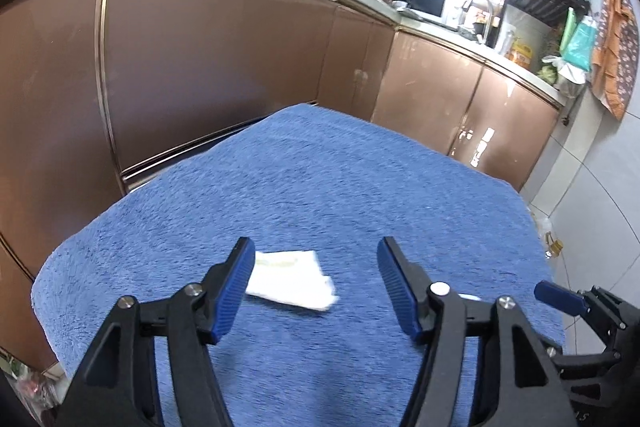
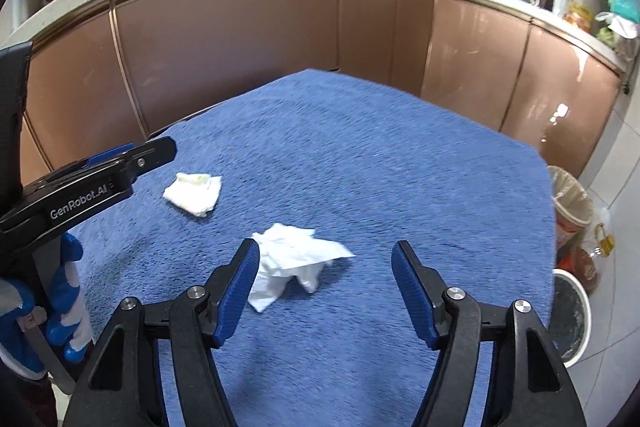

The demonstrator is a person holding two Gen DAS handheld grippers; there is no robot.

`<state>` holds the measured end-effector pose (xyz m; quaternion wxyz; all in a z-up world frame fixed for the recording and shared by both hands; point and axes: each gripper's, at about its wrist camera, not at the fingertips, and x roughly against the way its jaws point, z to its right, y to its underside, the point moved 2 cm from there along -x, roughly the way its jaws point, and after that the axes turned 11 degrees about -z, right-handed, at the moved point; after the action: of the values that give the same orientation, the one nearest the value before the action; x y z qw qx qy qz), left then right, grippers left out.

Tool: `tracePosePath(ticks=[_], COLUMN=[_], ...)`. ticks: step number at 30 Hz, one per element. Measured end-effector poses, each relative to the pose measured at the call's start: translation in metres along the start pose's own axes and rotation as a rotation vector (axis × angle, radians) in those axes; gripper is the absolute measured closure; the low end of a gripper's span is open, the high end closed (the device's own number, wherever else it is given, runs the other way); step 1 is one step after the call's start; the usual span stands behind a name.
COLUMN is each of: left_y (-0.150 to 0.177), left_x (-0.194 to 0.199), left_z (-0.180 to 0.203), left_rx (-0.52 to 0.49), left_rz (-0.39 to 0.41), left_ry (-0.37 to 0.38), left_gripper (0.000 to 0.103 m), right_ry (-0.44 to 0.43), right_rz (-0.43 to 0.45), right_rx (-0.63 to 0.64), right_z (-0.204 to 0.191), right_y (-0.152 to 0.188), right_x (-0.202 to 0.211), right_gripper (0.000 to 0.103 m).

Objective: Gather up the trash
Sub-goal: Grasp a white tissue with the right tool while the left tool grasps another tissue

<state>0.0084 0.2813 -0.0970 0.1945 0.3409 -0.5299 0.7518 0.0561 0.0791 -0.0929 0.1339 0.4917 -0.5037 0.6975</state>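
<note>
Blue towelling cloth (image 2: 360,155) is covering the worktop, and on it we are listing two pieces of trash. Item one: a folded white tissue (image 1: 290,281), lying flat on the cloth just ahead of our left gripper (image 1: 316,283), partly behind its left finger; in the right wrist view the same tissue (image 2: 194,194) is sitting toward the left of the cloth. Item two: a crumpled white tissue (image 2: 292,261), lying near the middle of the cloth, just ahead of our right gripper (image 2: 324,285) and beside its left finger. We are holding both sets of jaws apart, with nothing clamped; neither tissue is being pressed by the blue pads (image 2: 238,293). A gloved hand (image 2: 60,307) is gripping the left tool at the left edge of the right wrist view. Also noted: a lined bin (image 2: 570,199) standing on the floor just beyond the right edge of the worktop; copper-coloured cabinet doors (image 1: 220,59) standing behind.
</note>
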Motion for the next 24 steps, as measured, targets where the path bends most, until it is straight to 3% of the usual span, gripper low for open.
tracePosePath(ticks=[7, 11, 17, 20, 24], left_y=[-0.003, -0.003, -0.004, -0.003, 0.001], left_x=[-0.018, -0.029, -0.049, -0.063, -0.08], left_z=[-0.063, -0.086, -0.07, -0.057, -0.049], left_rx=[0.054, 0.06, -0.003, -0.035, -0.042], left_rz=[-0.044, -0.09, -0.173, -0.214, -0.257], left_ry=[-0.074, -0.056, 0.08, 0.102, 0.137], left_gripper=[0.037, 0.037, 0.037, 0.037, 0.04], right_ry=[-0.068, -0.085, -0.117, -0.13, -0.147], right_rz=[-0.09, -0.106, -0.118, -0.123, -0.137], right_rx=[0.013, 0.009, -0.025, -0.032, -0.035], right_z=[-0.014, -0.015, -0.007, -0.004, -0.003], right_y=[0.002, 0.0, -0.006, -0.009, -0.011], right_x=[-0.037, -0.048, -0.059, -0.062, -0.068], right_gripper=[0.029, 0.029, 0.029, 0.03, 0.045])
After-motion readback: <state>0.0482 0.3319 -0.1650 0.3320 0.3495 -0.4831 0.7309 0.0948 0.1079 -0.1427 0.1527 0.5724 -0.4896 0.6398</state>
